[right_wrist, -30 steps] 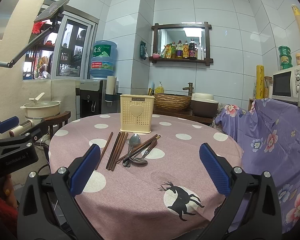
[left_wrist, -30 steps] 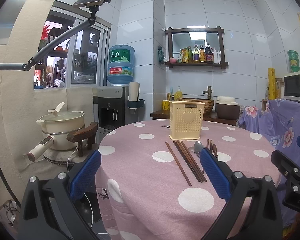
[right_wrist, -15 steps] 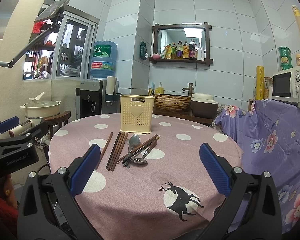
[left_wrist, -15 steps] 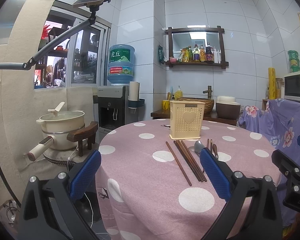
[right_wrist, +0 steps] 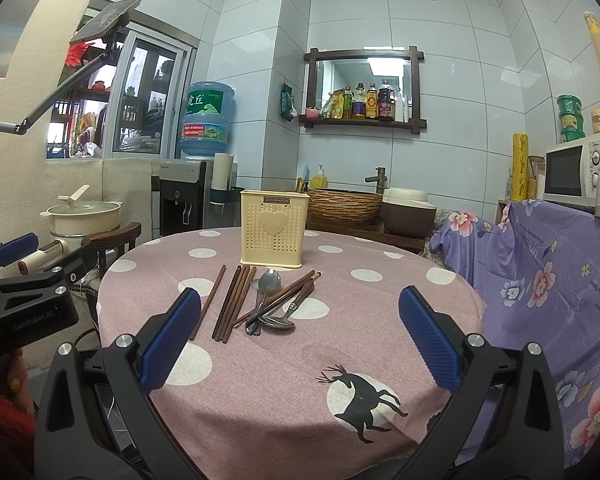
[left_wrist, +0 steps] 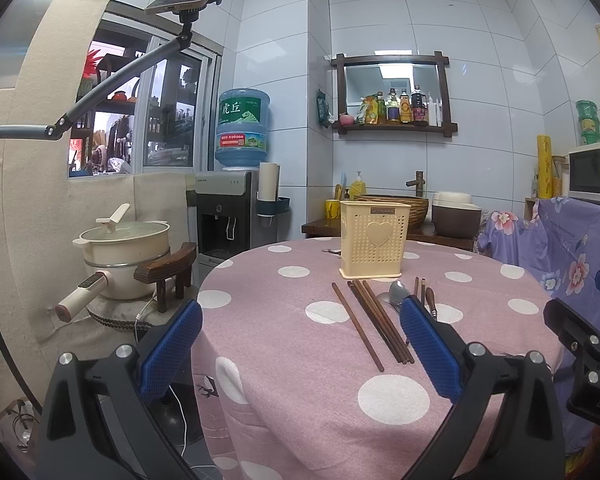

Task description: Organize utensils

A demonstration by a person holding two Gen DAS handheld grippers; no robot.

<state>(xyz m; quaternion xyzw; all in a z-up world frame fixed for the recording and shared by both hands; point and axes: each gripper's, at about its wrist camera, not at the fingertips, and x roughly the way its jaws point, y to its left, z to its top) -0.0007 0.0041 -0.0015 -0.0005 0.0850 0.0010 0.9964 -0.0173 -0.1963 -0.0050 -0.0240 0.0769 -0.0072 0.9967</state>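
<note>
Hovering at the near rim of the table point(right_wrist: 440, 280), both claws are spread wide and hold nothing. The right claw point(right_wrist: 300, 344) faces the pile squarely: the chopsticks point(right_wrist: 232, 300) lie at centre frame just left of the spoons point(right_wrist: 270, 304), all on the cloth in front of the holder point(right_wrist: 274, 232), which stands upright at centre and looks empty as far as its rim shows. The chopsticks' long axes run roughly away from that claw, toward the holder, fanned a little; one stick lies apart to the left.

From the left claw point(left_wrist: 300, 352) the same pile sits right of centre, angled across its view, so the right claw seems better placed for a first pick. There the left claw's right pad point(left_wrist: 428, 344) covers most of the spoons, and how many spoons overlap is hard to tell from either side.
</note>
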